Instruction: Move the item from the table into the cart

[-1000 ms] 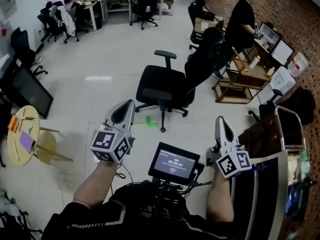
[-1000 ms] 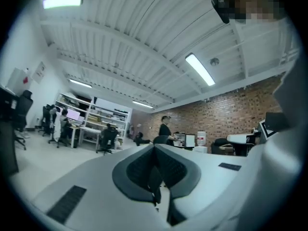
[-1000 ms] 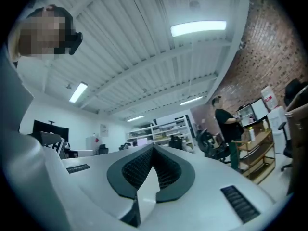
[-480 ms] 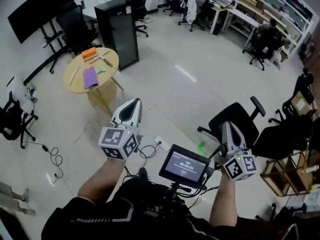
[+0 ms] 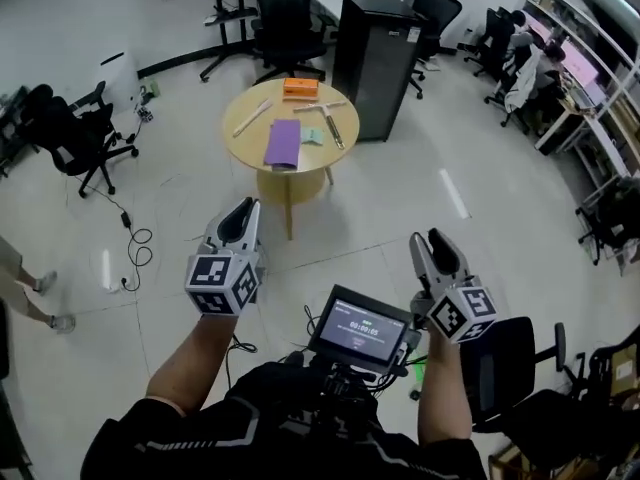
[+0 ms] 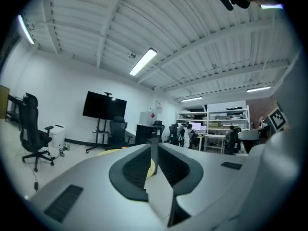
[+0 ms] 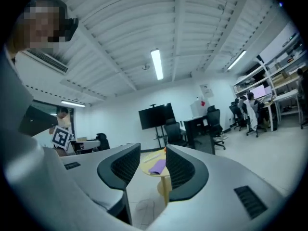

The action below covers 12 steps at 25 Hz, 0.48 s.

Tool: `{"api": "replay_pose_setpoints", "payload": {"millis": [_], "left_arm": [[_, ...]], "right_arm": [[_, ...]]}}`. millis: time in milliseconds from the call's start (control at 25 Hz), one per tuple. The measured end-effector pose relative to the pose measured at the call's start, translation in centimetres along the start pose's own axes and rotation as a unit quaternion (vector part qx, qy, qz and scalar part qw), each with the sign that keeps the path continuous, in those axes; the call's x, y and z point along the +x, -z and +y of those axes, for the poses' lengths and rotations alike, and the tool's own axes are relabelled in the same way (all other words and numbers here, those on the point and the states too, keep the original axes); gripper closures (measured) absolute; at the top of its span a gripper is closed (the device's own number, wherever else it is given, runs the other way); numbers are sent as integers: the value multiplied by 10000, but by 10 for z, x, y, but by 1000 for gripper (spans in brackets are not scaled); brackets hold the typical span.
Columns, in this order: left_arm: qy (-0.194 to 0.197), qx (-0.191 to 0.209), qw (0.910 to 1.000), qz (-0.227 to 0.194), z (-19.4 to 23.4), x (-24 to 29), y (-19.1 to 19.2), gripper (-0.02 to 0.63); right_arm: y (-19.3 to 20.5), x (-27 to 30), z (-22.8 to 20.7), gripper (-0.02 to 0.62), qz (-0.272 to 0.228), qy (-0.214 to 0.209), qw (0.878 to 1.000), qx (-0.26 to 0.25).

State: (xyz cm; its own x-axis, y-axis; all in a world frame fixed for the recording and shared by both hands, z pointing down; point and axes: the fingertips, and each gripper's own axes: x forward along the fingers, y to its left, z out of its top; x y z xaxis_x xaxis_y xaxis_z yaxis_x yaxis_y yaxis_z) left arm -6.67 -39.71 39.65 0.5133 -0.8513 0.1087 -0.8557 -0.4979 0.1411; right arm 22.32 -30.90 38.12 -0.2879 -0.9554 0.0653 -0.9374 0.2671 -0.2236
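Note:
A round wooden table stands ahead on the floor. On it lie a purple flat item, an orange box and a few pale sticks. My left gripper and right gripper are held out side by side, short of the table and pointing at it. Both have just been opening their jaws, with nothing between them. The left gripper shows a narrow gap. Through the wider gap of the right gripper the purple item shows. No cart is in view.
A black cabinet stands behind the table, with office chairs further back and another at the left. Cables lie on the floor. A black chair is close at my right. A person's legs show at the left edge.
The view has swung from the office chair and cart round to the wooden table, now straight ahead. Both grippers' jaws, shut before, have parted.

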Motion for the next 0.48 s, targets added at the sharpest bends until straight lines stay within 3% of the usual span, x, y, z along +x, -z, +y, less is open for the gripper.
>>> {"api": "replay_pose_setpoints", "payload": {"millis": [200, 280, 480], "left_arm": [[-1004, 3, 9949, -27, 71, 60, -6, 532], [-1355, -7, 9908, -11, 92, 79, -7, 517], [-1842, 87, 9828, 115, 159, 131, -14, 500]], "right_arm": [[3, 140, -23, 436, 241, -1003, 9946, -110], [1, 187, -35, 369, 414, -1350, 9897, -250], [14, 311, -39, 362, 878, -1891, 9770, -444]]}}
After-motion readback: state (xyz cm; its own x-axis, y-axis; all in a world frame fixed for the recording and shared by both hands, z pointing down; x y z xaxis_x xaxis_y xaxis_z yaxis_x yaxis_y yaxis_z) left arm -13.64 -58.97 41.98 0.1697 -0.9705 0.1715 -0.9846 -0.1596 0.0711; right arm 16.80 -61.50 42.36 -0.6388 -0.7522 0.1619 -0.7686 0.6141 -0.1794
